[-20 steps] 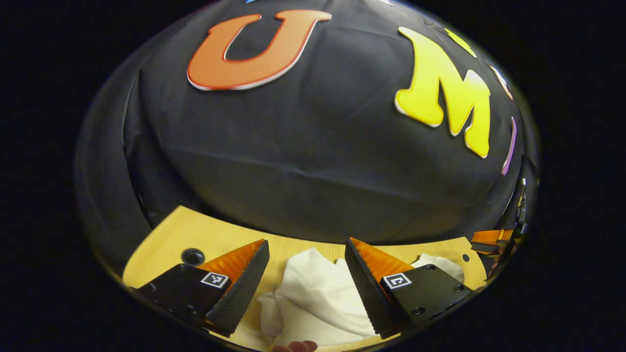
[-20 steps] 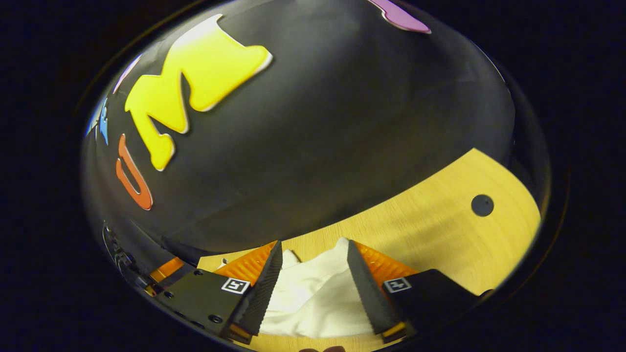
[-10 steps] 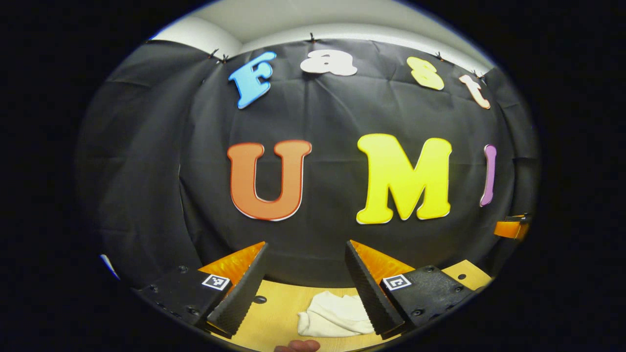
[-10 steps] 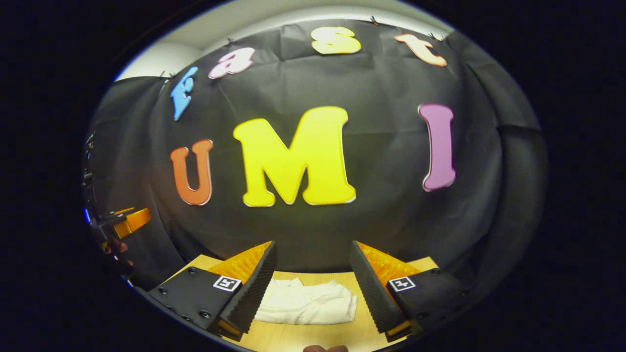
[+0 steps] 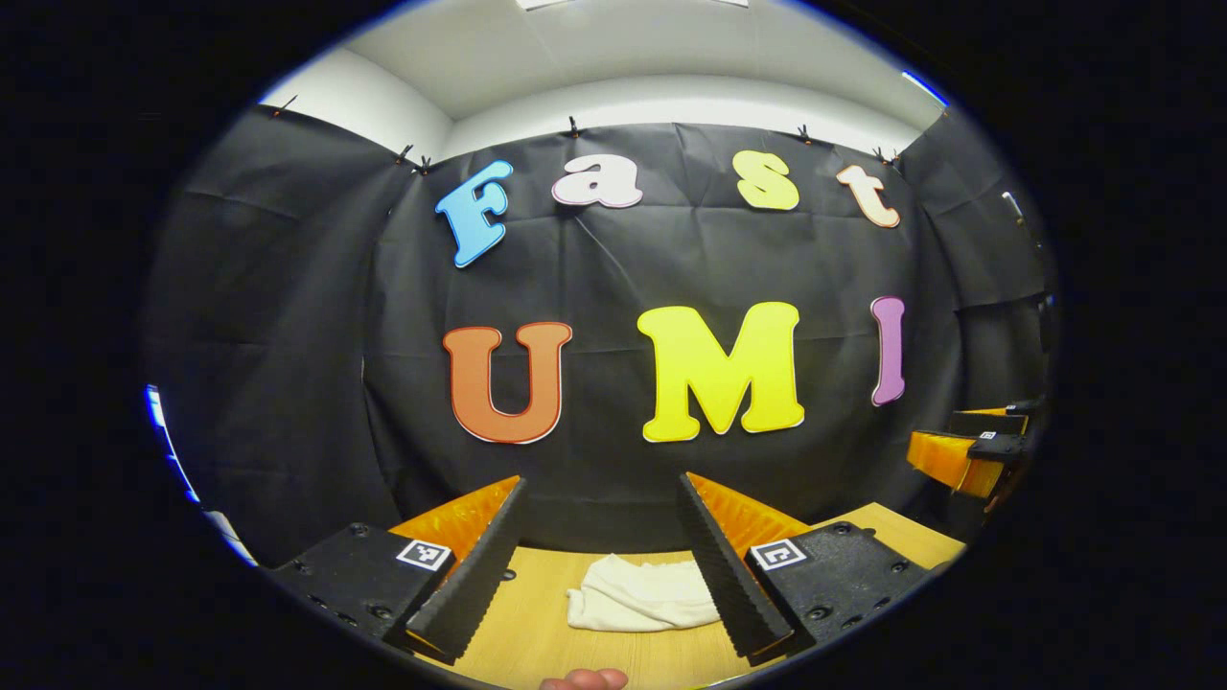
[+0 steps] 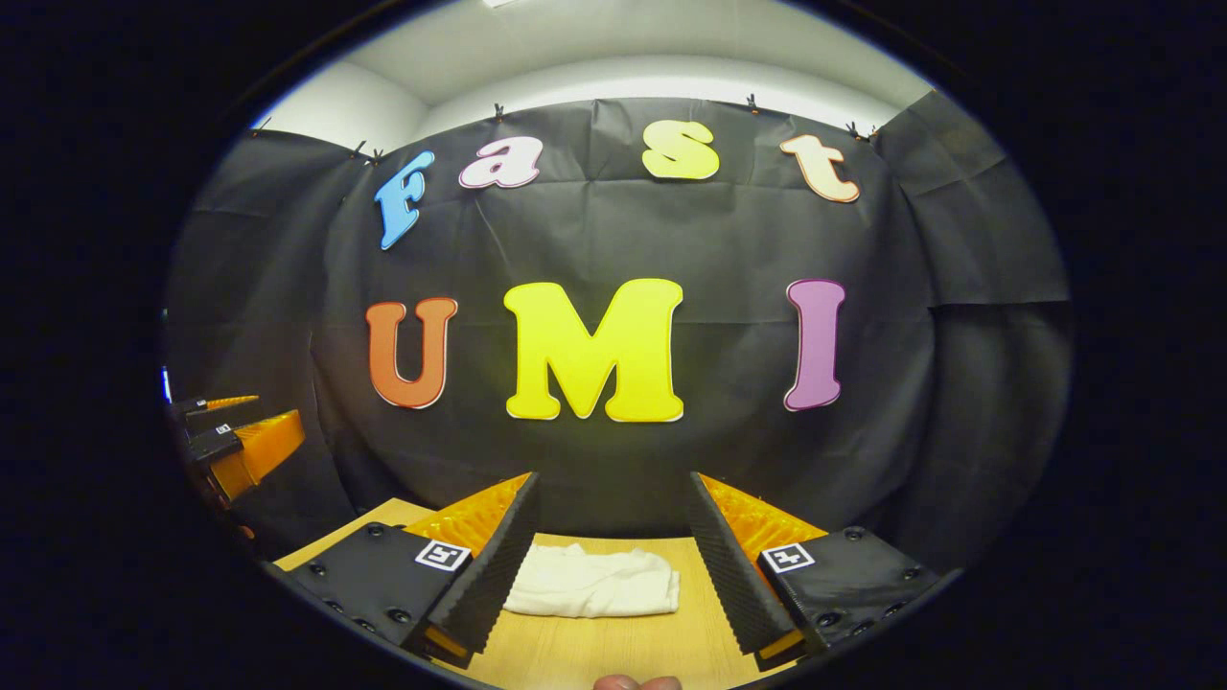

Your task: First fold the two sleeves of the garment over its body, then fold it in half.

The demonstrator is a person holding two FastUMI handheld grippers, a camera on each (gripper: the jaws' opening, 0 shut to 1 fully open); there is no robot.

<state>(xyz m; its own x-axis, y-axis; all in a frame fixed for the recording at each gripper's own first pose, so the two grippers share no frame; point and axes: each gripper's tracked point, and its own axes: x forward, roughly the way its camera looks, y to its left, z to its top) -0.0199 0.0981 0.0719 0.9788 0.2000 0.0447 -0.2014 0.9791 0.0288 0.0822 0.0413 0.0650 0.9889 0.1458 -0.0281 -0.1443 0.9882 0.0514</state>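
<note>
The white garment [image 5: 642, 606] lies folded into a small bundle on the wooden table [image 5: 537, 632], near the black wall. In the right gripper view the same garment [image 6: 594, 583] rests flat between and beyond the fingers. My left gripper [image 5: 599, 565] is open, raised well back from the cloth, holding nothing. My right gripper [image 6: 613, 565] is open too and apart from the garment. The right gripper [image 5: 968, 450] shows at the far right of the left gripper view. The left gripper [image 6: 235, 441] shows at the left edge of the right gripper view.
The black cloth wall [image 6: 613, 460] stands just behind the table's far edge. A small dark hole [image 5: 505, 575] sits in the tabletop near the left finger. A fingertip of the holding hand [image 5: 585, 678] shows at the bottom.
Both grippers have pulled up and back from the garment, tilting from looking down at it to facing the wall. The garment now lies farther off, folded and let go.
</note>
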